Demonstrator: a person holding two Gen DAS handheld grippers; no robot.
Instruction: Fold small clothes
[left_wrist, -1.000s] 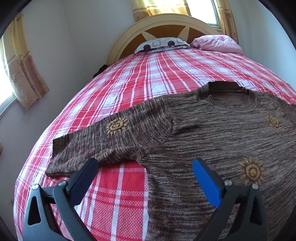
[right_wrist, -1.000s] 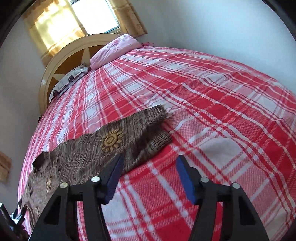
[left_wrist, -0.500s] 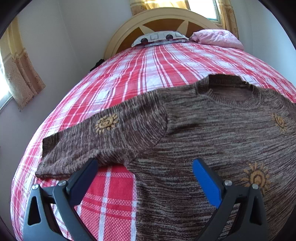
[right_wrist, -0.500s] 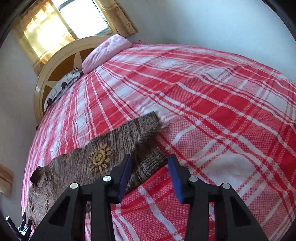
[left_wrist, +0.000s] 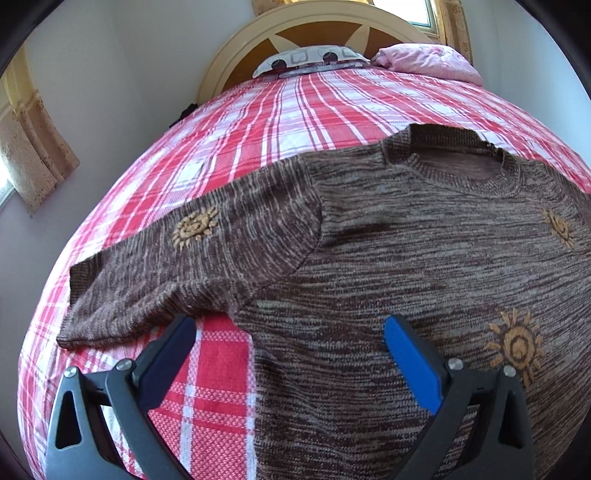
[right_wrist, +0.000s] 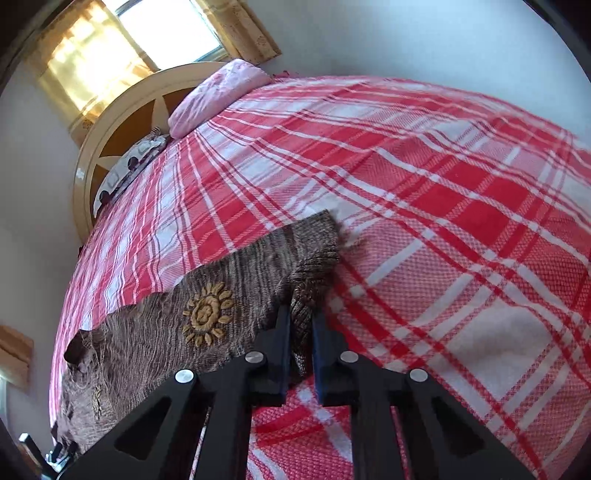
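A small brown knit sweater (left_wrist: 424, 258) with yellow sun patches lies flat on the red plaid bed, neck toward the headboard. My left gripper (left_wrist: 288, 332) is open just above the sweater's left armpit, its sleeve (left_wrist: 177, 266) stretching to the left. In the right wrist view the other sleeve (right_wrist: 229, 306) runs out to the right. My right gripper (right_wrist: 301, 325) is shut on that sleeve's cuff (right_wrist: 314, 280), which bunches up between the blue pads.
The red and white plaid bedspread (right_wrist: 461, 206) covers the whole bed. A pink pillow (left_wrist: 428, 61) and a patterned pillow (left_wrist: 310, 57) lie against the cream headboard (left_wrist: 236, 59). White walls and curtained windows surround the bed.
My right gripper moved forward onto the sleeve cuff and closed on it. My left gripper moved closer to the sweater and stayed open.
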